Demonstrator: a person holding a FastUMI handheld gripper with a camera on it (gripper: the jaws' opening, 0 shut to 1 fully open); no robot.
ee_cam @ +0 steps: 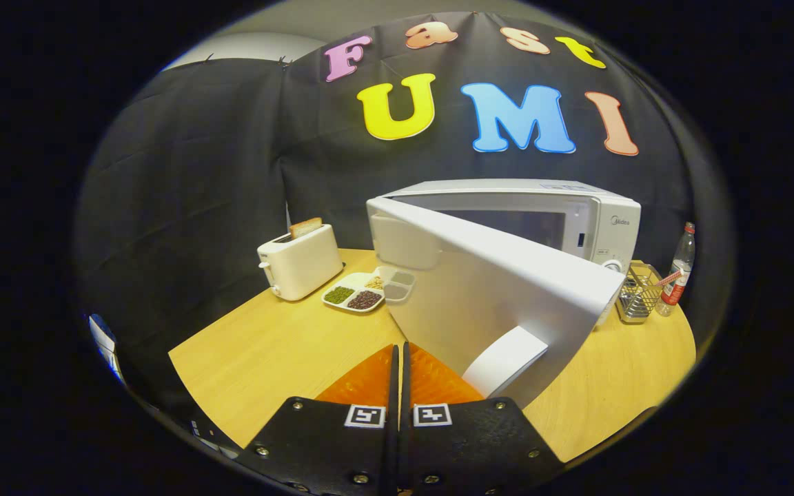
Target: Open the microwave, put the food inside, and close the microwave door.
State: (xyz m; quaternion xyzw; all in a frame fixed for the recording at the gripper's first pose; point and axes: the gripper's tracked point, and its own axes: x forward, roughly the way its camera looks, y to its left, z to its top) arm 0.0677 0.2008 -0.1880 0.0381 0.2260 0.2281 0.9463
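**Door swung open, food not yet fetched**

Microwave door (500,289), a white panel with a pale handle near its free edge, stands swung out toward me from the white countertop microwave (562,213), hinged on the left. I judge the opening step done or almost done; the cavity itself is hidden behind the door from where I look.

Gripper (399,358): fingers pressed together, only a thin slit between them, nothing held. The tips sit just left of the door's lower near corner; contact with it I cannot tell.

Food: a white divided tray (362,293) with dark beans, green beans and pale grains in its compartments lies on the light wooden table (280,344), far beyond the fingers, between the white toaster (300,262) on the left and the hinge side of the door. I take this for the item to load, though the task names no dish.

Next move, as I judge it: spread the fingers, reach forward and left to the tray's near rim, lift it level, then carry it round the free edge of the door to the cavity on the right.

In the way: the open door itself splits the table, so the path from tray to cavity bends round it. The toaster, with a slice of toast (305,226) standing up in it, crowds the tray's left side. A wire basket (638,296) and a plastic bottle (676,272) stand far right, well apart from the route.
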